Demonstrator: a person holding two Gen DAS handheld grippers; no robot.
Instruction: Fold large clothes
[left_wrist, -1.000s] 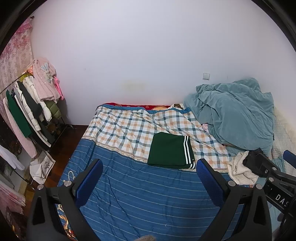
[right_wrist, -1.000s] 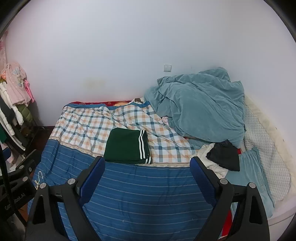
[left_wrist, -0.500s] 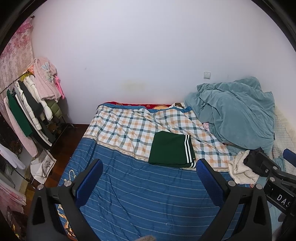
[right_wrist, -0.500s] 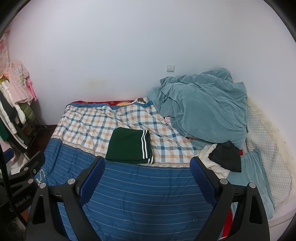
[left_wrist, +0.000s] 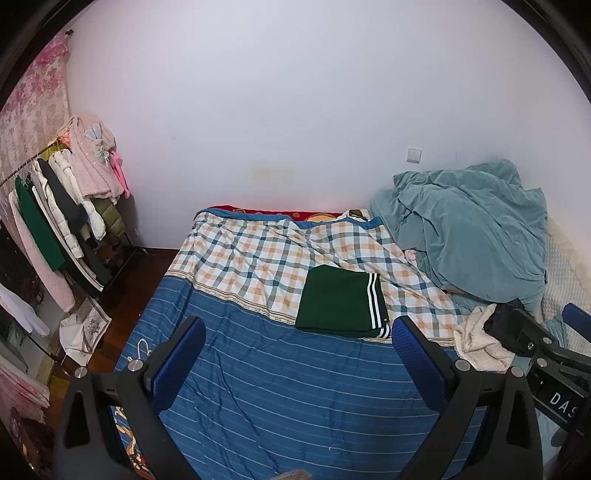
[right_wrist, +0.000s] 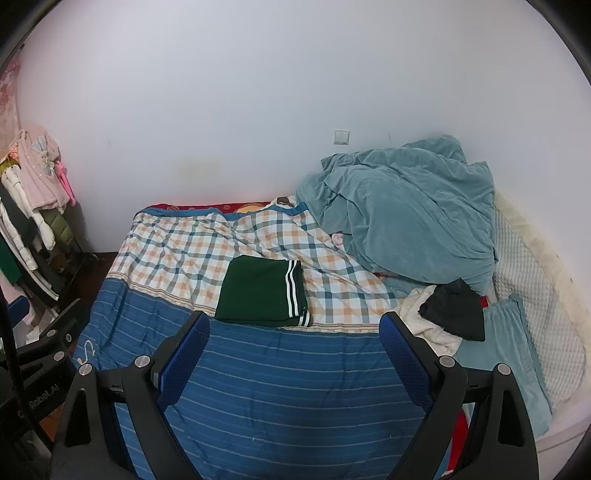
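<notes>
Both my left gripper (left_wrist: 298, 349) and right gripper (right_wrist: 294, 341) gape empty; folded green garment (right_wrist: 263, 292) done, I'd approach the black garment (right_wrist: 456, 315) at the bed's right edge low.

**A:** ok so what kind of room is this?

**B:** someone's bedroom, pretty clearly. There's a bed (left_wrist: 258, 387) with a blue striped and checked quilt (left_wrist: 266, 254), and a teal blanket (right_wrist: 406, 218) heaped at the wall.

**A:** lived-in?

**B:** yeah, a clothes rack (left_wrist: 55, 206) stuffed with jackets stands on a dark wood floor (left_wrist: 147, 277), plus a light switch (right_wrist: 341, 137) on a plain white wall.
</notes>
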